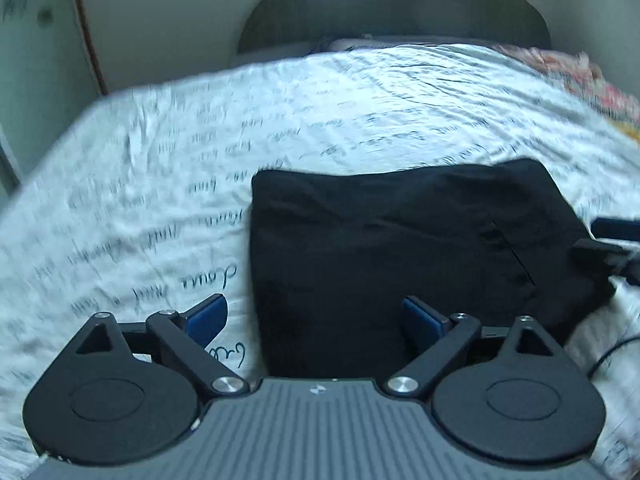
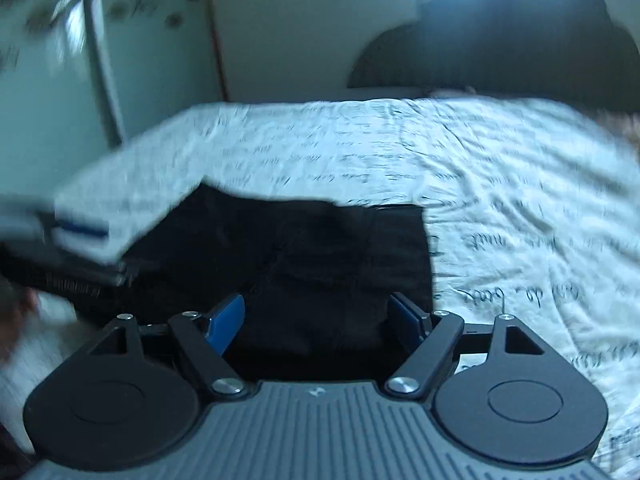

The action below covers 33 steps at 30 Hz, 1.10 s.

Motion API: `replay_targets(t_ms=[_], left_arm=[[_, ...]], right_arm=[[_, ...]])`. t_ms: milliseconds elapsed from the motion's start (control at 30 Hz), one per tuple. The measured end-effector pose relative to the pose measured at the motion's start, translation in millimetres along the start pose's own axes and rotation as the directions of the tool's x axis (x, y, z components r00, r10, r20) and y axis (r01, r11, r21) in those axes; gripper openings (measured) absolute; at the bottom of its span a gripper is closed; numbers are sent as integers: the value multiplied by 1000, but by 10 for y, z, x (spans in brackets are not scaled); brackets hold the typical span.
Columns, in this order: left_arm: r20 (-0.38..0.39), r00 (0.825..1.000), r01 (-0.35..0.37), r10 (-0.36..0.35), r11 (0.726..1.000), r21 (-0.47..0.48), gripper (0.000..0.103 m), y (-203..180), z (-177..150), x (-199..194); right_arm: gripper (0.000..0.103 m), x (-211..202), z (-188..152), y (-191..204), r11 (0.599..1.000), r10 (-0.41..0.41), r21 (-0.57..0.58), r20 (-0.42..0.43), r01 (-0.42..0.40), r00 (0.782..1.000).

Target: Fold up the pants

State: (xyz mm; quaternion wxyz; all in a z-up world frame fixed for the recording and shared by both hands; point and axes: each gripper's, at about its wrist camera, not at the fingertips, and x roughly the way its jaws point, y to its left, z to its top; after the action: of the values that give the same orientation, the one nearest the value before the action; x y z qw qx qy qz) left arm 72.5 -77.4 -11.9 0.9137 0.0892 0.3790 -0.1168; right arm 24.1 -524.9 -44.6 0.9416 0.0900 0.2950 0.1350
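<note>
Two grippers hang low over a bed, both with their blue-padded fingers spread wide and nothing between them. Nearest the left wrist camera, the left gripper straddles the near left edge of the black pants, its left finger over the sheet and its right finger over the dark cloth. The right gripper is likewise wide apart, both blue pads above the near edge of the same pants. That garment lies folded into a compact, roughly rectangular block on the near part of the bed, with a seam line and a few creases showing on its top layer. At the right edge of the left view, a dark part of the other tool reaches in beside the pants; at the left edge of the right view, a blurred pale and blue shape does the same. Under everything spreads a wrinkled white bedsheet printed with rows of dark cursive script, covering the whole mattress. Farther off, a pink patterned cloth lies bunched at the far right corner. Beyond stands a dark curved headboard against a pale wall, with glossy cupboard doors to the left and a bright window above the headboard in the right view.
</note>
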Motion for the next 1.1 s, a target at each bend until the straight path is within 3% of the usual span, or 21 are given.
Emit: replay_targets(t_ms=[133,267,300,367,533,600,667,733,767,800,833,867,1000,1100], left_arm=[[-64,987,135,-149,974,-182,94,443,73,222],[-86,947,271,-311,912,-308,94,747,89,434],[-83,934,303,-346,896,-324,95,792,88,477],[-70,913,357,-402,870,-341,95,848,100,538],[-31,845,486,-534,791,-372,95,807,154,685],[-17,838,503,-546,783,-365,94,733,183,719],[-8,849,492,-529,796,-354,88,652,209,733],[-12,873,456,-488,825,-334,77,581,220,718],[-18,885,435,-464,841,-322,66,562,226,716],[-25,899,409,-437,859,-308,57,538,226,703],[-30,908,392,-419,871,-297,53,537,227,693],[-30,913,381,-406,877,-292,47,537,224,679],[-11,929,354,-371,895,-271,28,563,222,593],[29,943,331,-333,916,-225,22,541,241,441]], right_arm=[[79,154,118,-616,968,109,231,-23,-101,994],[79,483,139,-1004,906,282,353,-91,-234,955],[80,554,132,-1069,882,330,384,-93,-272,939],[80,695,118,-1160,823,456,422,-92,-380,885],[83,972,211,-1129,752,605,415,-127,-512,786],[83,1117,248,-1101,711,654,432,-116,-555,748],[83,1228,283,-1080,681,674,461,-90,-569,733],[80,1268,296,-1027,687,659,468,-82,-555,748],[72,1271,301,-986,711,638,455,-96,-536,764],[54,1251,298,-950,753,597,428,-127,-499,792],[44,1240,292,-922,791,552,408,-156,-456,819],[37,1213,272,-909,804,531,405,-161,-435,832],[29,1076,255,-810,840,469,377,-145,-390,871],[26,918,354,-616,878,423,303,-133,-370,896]])
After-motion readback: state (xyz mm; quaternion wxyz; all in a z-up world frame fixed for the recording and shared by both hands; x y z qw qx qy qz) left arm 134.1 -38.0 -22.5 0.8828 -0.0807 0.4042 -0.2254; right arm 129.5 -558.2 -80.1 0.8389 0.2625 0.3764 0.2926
